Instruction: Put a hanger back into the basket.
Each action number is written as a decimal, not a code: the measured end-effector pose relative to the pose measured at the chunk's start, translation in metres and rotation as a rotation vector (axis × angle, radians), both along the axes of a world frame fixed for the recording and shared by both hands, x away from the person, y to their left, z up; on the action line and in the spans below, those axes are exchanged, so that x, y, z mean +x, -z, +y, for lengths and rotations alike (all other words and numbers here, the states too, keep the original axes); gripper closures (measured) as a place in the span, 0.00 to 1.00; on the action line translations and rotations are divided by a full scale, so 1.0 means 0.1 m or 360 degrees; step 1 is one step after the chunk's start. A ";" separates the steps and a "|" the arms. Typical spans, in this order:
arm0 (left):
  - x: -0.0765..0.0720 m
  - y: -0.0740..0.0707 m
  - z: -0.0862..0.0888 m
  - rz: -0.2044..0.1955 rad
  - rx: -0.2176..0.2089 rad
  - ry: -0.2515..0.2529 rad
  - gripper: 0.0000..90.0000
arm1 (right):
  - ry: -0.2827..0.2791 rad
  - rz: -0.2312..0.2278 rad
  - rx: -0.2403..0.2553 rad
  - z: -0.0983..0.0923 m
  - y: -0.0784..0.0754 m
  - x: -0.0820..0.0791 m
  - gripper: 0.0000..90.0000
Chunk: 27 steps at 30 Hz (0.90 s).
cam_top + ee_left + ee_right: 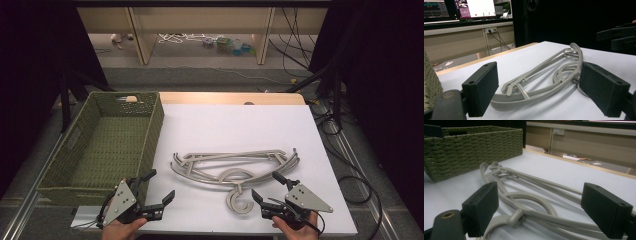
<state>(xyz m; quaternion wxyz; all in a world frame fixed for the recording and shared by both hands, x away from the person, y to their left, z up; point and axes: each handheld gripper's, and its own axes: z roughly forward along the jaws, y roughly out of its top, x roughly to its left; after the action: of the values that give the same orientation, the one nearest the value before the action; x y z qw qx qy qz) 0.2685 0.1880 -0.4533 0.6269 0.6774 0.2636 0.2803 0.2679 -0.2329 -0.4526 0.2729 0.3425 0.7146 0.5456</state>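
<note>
On the white desk [240,125] before me lie grey hangers [235,167], stacked flat near the middle, their hooks curling toward my side. My left claw [159,189] hovers at the near edge, jaws apart and holding nothing, just beside the corner of a green woven basket [150,130]. My right claw [267,187] is also spread wide and free, close to the hooks. The basket sits left of the hangers.
</note>
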 end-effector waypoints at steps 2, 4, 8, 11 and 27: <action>0.00 0.00 0.00 -0.0001 0.0003 0.0001 0.17 | -0.0005 -0.0009 0.0008 0.00 0.01 0.01 0.17; 0.00 0.00 0.00 -0.0002 0.0002 0.0000 0.17 | -0.0007 -0.0007 0.0006 0.00 0.01 0.01 0.17; 0.00 0.00 0.00 -0.0004 0.0003 0.0001 0.17 | -0.0018 -0.0015 0.0019 0.01 0.01 0.02 0.17; 0.00 0.00 0.00 -0.0005 0.0005 0.0005 0.17 | -0.0025 -0.0006 0.0001 -0.01 0.01 0.03 0.17; 0.01 0.00 0.00 0.0002 0.0021 0.0002 0.17 | -0.0281 0.0143 -0.0533 -0.13 -0.16 0.31 0.22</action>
<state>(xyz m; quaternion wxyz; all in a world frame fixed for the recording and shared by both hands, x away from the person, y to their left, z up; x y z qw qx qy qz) 0.2694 0.1881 -0.4537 0.6226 0.6818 0.2618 0.2811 0.2993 -0.2456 -0.4362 0.2449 0.2524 0.8340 0.4250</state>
